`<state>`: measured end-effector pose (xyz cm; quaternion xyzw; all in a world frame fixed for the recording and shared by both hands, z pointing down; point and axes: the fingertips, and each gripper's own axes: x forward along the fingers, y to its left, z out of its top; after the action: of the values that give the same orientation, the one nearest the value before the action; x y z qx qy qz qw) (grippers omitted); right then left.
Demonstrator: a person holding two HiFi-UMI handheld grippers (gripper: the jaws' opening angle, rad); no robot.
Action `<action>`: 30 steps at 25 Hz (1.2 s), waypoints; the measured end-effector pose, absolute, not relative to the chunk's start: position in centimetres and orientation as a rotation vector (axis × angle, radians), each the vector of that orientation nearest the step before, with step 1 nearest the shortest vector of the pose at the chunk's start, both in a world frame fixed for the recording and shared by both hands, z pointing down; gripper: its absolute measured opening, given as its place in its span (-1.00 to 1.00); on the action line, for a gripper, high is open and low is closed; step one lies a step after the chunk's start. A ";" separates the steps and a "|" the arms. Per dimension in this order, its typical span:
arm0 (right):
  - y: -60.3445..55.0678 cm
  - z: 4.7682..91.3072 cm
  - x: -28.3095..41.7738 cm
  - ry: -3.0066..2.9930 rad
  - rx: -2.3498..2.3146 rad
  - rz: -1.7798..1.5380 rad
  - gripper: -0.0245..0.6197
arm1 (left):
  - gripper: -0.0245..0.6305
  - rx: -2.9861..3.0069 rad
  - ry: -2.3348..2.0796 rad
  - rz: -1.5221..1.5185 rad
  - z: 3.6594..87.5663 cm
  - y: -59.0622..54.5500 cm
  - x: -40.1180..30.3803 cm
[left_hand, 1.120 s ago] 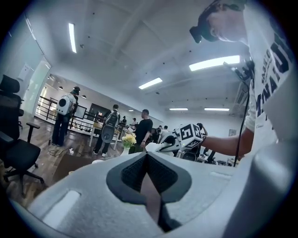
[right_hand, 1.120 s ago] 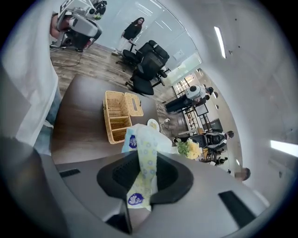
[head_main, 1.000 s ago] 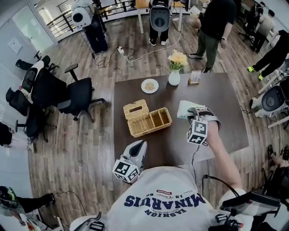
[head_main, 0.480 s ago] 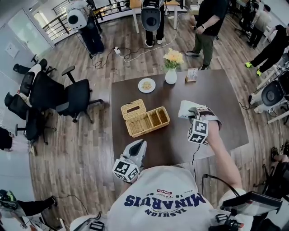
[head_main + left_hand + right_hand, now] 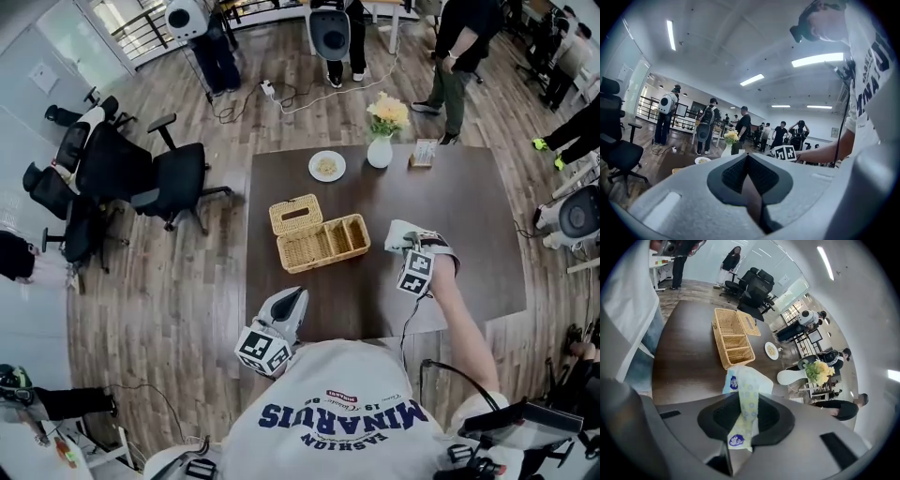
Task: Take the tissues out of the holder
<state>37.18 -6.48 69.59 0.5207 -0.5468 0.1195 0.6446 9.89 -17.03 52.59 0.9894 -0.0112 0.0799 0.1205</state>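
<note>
Right gripper view: right gripper (image 5: pixel 746 414) clamped on tissues (image 5: pixel 750 380), out over table (image 5: pixel 684 362), well apart from holder (image 5: pixel 732 336). Left gripper (image 5: pixel 749 164): jaws together, nothing between, near table edge. Risk: the grip is on thin wrapper only, so the pack may slip or tear if swung.

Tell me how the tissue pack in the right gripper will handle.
The pale soft plastic tissue pack is probably floppy: it pinches thin between the right gripper's jaws. Likely light: a pinch on one edge holds it. Its smooth wrap may slip.
</note>
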 end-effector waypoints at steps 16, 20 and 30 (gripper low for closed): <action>-7.7 83.2 37.7 -1.268 1.054 0.345 -0.67 | -0.91 2.885 -0.237 0.300 52.5 -19.4 6.6; -7.0 86.3 37.2 -1.266 1.000 0.367 -0.68 | -0.91 2.887 -0.275 0.314 52.5 -19.7 6.0; -7.2 87.5 37.1 -1.236 0.987 0.374 -0.67 | -0.91 2.900 -0.316 0.313 52.2 -20.1 5.6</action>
<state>37.08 -7.19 87.53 0.4409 -0.5523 0.1670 0.6875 5.63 -20.14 52.20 0.9831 -0.1071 0.1061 0.1037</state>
